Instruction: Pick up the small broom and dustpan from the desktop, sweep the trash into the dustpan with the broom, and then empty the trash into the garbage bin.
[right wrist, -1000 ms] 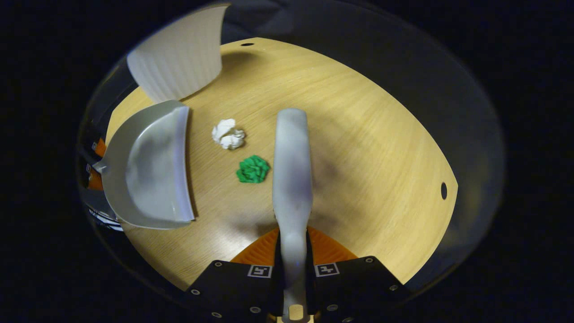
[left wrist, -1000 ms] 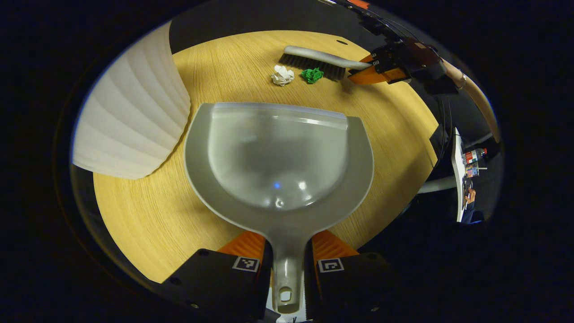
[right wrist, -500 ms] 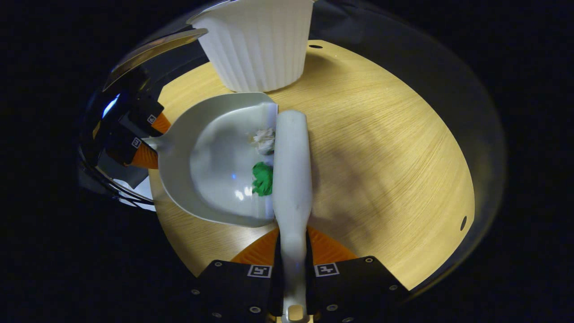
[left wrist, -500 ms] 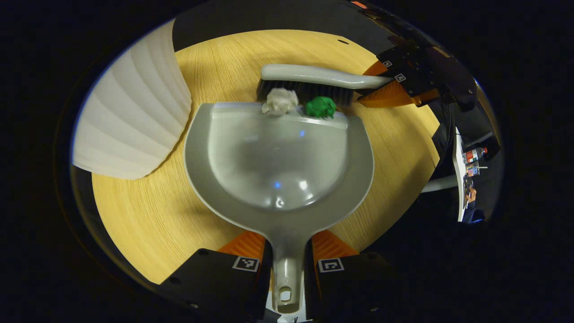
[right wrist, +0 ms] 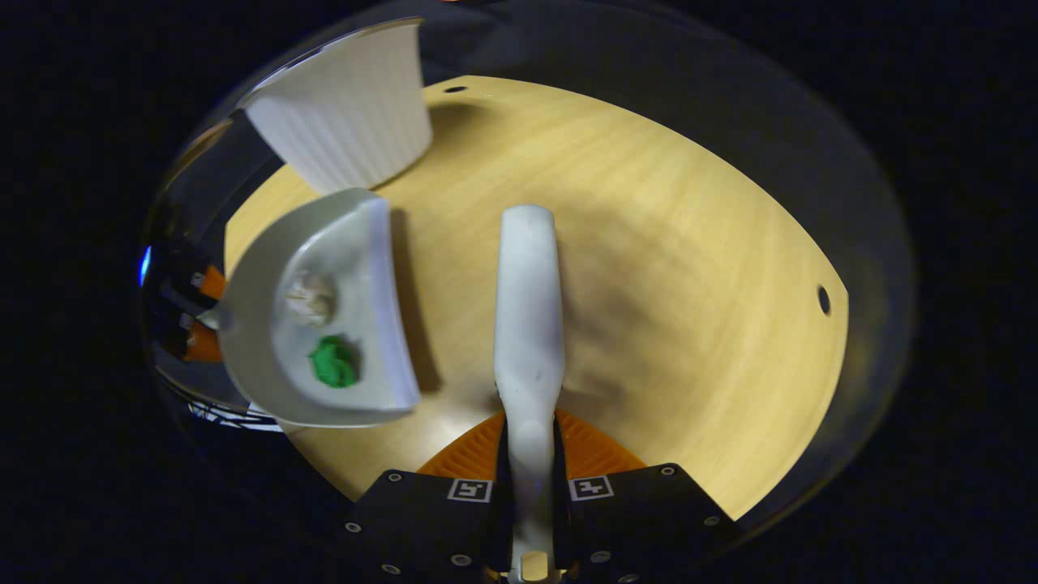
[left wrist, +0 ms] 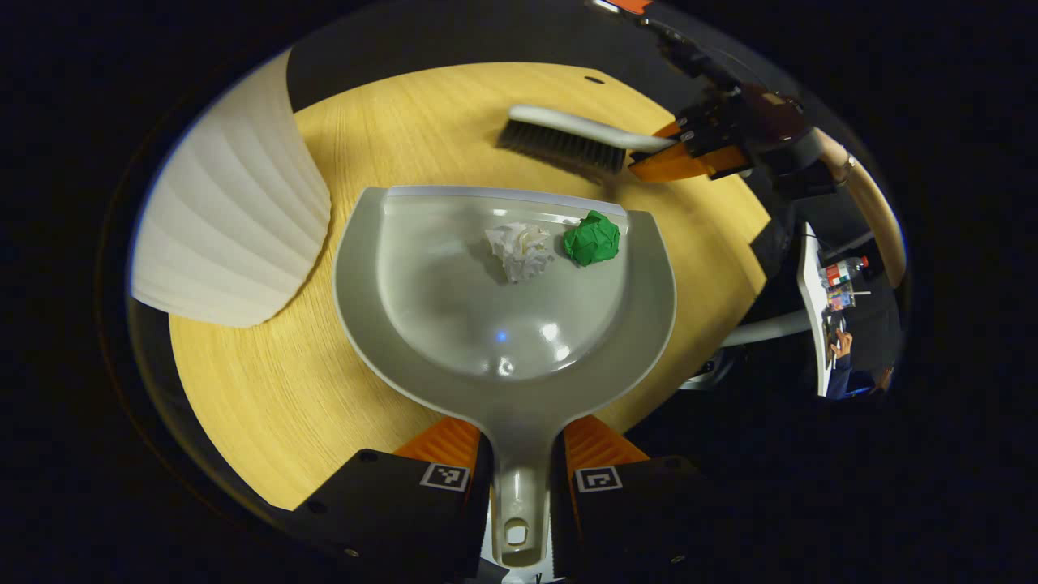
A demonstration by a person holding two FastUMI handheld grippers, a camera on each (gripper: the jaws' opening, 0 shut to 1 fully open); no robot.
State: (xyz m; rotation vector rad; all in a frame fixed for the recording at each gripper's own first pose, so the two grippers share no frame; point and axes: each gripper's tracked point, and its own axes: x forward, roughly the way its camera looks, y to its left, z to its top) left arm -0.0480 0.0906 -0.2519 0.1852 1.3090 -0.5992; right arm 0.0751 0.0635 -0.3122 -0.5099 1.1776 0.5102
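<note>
A grey dustpan (left wrist: 503, 324) is clamped by its handle in the left gripper (left wrist: 519, 478) above the bench (left wrist: 268, 389), with white paper (left wrist: 519, 250) and green paper (left wrist: 592, 238) inside. The broom (right wrist: 529, 324) is clamped in the right gripper (right wrist: 529, 487), beside the white bin (left wrist: 227, 227).

Wooden desktop (left wrist: 268, 389); perhaps a distant shelf (left wrist: 815, 308)

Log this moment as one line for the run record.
phase: sweep done | left tongs: shut on dustpan | right tongs: shut on broom | white wad, green wad: in dustpan | next: bin
</note>
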